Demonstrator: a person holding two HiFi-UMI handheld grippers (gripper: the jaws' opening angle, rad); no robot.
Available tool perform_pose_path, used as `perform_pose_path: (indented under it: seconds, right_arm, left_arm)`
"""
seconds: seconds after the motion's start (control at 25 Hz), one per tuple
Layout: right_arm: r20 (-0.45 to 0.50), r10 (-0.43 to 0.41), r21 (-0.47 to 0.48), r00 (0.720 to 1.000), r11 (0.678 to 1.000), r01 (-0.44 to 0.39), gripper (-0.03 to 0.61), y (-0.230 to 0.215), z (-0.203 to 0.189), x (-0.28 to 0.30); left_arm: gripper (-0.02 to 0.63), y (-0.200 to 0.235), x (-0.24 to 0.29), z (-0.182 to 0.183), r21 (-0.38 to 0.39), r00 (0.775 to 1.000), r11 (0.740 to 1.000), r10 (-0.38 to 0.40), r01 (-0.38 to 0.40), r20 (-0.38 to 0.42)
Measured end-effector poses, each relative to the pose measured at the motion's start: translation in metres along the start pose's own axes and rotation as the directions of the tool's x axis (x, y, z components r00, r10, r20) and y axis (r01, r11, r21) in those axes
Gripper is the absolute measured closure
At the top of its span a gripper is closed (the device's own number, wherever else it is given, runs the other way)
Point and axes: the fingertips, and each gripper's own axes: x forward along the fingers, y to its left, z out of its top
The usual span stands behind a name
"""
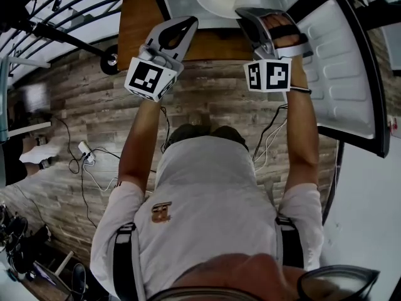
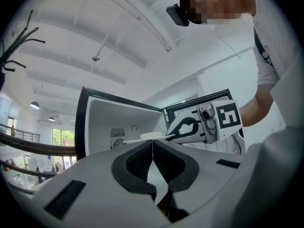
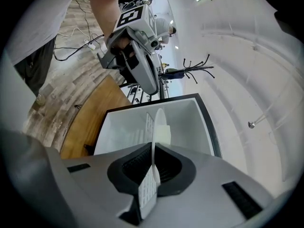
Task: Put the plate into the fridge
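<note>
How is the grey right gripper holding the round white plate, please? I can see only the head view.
Observer: The right gripper view shows the right gripper shut on the rim of the round white plate, which sits edge-on between its pads.
Operator: Thank you. Is the left gripper carrying anything?
Observer: No. In the left gripper view the left gripper has its jaws together with nothing between them.
Operator: And what lies ahead of the plate?
Observer: The open white fridge with its black frame. The left gripper view shows a round vent grille on its back wall.
</note>
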Motion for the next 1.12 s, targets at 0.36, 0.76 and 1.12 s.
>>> perform_pose_path:
  seconds: [0.36, 0.76, 1.12]
  right_arm:
    - [-0.074, 0.045, -0.015, 0.996, 0.999, -0.047, 0.54, -0.011, -0.025, 0.032]
    - [-0.073, 0.069, -0.026, 0.995, 0.997, -0.071, 0.54, -0.018, -0.045, 0.067]
    - [-0.085, 0.101, -0.02, 0.991, 0.994, -0.103, 0.54, -0.008, -0.074, 0.087]
  left_arm:
    - [0.595, 0.023, 0.028, -0.003, -0.03, 0.999, 0.998, -0.047, 0.047, 0.009]
    - [0.595, 0.047, 0.064, -0.008, -0.044, 1.0, 0.999, -0.003, 0.003, 0.006]
    - [0.595, 0.038, 0.081, -0.019, -0.043, 1.0, 0.999, 0.001, -0.002, -0.005]
